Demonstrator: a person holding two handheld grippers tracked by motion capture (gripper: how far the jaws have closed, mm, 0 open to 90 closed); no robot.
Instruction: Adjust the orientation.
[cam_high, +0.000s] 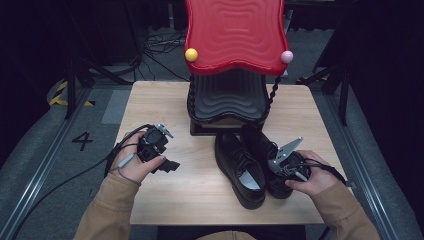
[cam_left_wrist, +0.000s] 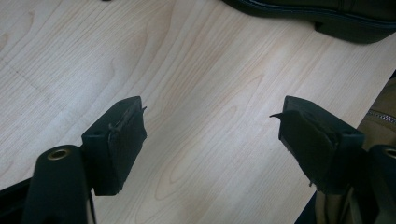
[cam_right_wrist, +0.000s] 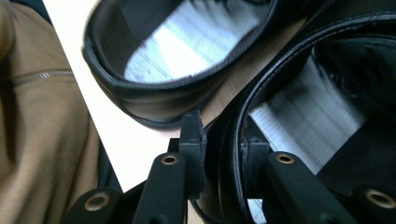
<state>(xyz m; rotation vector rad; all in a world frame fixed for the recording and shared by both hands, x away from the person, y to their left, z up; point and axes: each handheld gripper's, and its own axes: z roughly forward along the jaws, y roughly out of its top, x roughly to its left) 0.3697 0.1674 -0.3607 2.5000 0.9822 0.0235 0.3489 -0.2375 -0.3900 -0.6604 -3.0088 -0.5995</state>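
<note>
A: Item 1 — right gripper (cam_high: 283, 162): its fingers (cam_right_wrist: 191, 140) are clamped on the heel rim of the right shoe (cam_high: 267, 155), 1 finger outside the rim, 1 inside. That shoe stands on the tabletop (cam_high: 200, 200), touching the left shoe (cam_high: 239, 167) along its side.

B: Progress?

A: Grasp made, lift not yet done, as I judge it. Both shoes are off the shoe rack (cam_high: 227, 107), whose black shelf and red top shelf are bare — 2 placements left, if the rack is the goal.

B: Item 2?

A: Left gripper (cam_high: 159, 152): fingers (cam_left_wrist: 116, 144) spread wide, nothing between them, over bare wood.

B: Room?

A: Open tabletop at front left. The shoes sit near the right and front edges; the rack's base stands just behind their toes.
</note>
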